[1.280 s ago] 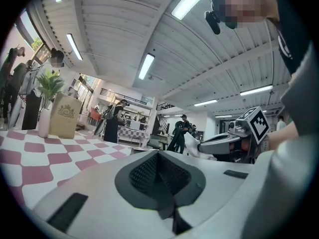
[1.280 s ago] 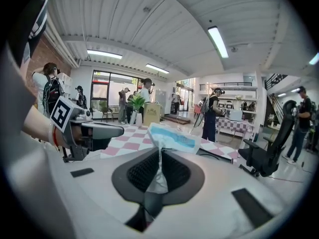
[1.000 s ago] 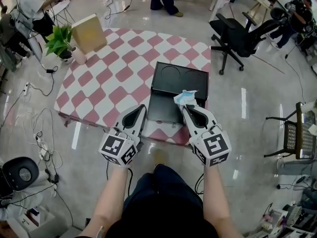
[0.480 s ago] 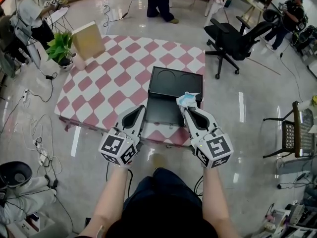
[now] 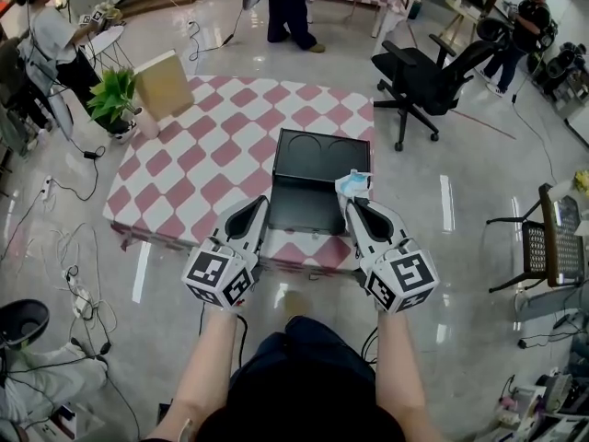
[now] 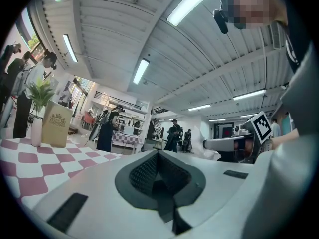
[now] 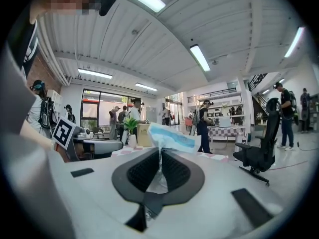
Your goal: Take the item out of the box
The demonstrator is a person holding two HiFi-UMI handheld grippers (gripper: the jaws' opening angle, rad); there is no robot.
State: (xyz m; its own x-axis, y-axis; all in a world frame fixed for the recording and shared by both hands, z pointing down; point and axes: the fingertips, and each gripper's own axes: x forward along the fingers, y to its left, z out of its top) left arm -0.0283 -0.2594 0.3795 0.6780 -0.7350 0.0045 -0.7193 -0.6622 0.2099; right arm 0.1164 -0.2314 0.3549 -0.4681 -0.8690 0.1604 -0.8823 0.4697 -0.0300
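item [image 5: 352, 183] | clear pkt, blue-white, crumpled | pinched in right gripper [image 5: 355, 203]

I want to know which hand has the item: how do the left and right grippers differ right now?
The right gripper has its jaws shut on a blue-and-white packet; the left gripper has its jaws shut with nothing between them. In the head view the right gripper shows by the right edge of the black box, the left gripper by its left edge. Both point forward, away from the person.
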